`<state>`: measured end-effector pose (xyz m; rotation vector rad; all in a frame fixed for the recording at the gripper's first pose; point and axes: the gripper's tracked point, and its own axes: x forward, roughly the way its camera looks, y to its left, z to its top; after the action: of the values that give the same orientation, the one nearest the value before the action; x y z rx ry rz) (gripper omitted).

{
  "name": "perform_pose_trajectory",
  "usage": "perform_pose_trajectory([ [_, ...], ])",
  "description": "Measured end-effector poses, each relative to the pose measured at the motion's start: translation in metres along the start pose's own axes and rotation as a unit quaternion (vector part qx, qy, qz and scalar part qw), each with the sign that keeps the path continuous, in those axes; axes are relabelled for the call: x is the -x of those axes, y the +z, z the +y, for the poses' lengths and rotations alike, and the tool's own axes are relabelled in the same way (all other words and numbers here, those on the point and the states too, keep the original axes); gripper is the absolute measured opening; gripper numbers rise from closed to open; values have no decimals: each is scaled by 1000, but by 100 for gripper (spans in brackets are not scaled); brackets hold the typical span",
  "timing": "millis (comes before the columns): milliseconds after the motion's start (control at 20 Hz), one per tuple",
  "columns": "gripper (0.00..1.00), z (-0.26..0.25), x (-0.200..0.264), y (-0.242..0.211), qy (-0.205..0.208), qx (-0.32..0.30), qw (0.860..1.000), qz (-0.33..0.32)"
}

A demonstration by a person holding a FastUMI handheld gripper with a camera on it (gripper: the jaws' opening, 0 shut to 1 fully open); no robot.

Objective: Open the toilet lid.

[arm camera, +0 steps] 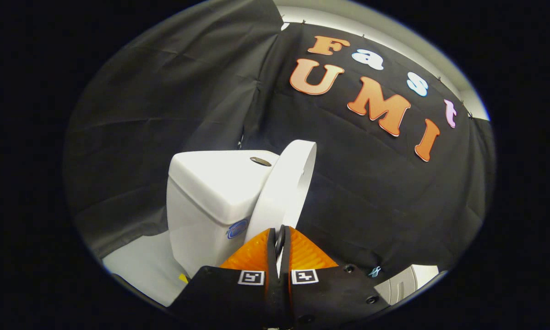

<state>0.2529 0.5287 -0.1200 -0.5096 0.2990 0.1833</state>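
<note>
Nearest to us in the gripper view, the gripper (pixel 281 247) has its two fingers (pixel 256 254) drawn almost together, with only a thin slit between them. We see the edge of the lid (pixel 284 183) running down into that slit, so the fingers appear to pinch the lid's rim, one on each face. Each finger carries a small square marker near its base.

Just ahead of the fingers, the lid stands raised, nearly upright and leaning a little toward the tank (pixel 206 201). We look at it almost edge-on, its pale curved surface rising from the fingertips to a rounded top above the tank's level. Its upper part sits close against the tank's front corner; we cannot tell whether they touch.

On the tank's flat top we see a round flush button (pixel 260 161), and low on its front face a small blue round sticker (pixel 236 228). Beyond the toilet hangs the booth's black cloth wall (pixel 165 91). Below the tank lies a pale floor (pixel 142 266).
</note>
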Motion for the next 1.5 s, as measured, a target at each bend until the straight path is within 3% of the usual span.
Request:
perform_pose_trajectory([
  [250,9,-3,-3,0,-3,-35,999,-6],
  [350,12,1,-1,-1,21,-73,997,-5],
  [500,35,-6,-2,10,54,-141,988,-13],
  [700,95,-55,8,28,61,-205,976,-45],
  [900,97,-123,17,32,48,-258,963,-69],
  [1150,97,-220,38,20,-3,-260,961,-95],
  [1500,96,-347,111,26,-68,-269,948,-155],
])
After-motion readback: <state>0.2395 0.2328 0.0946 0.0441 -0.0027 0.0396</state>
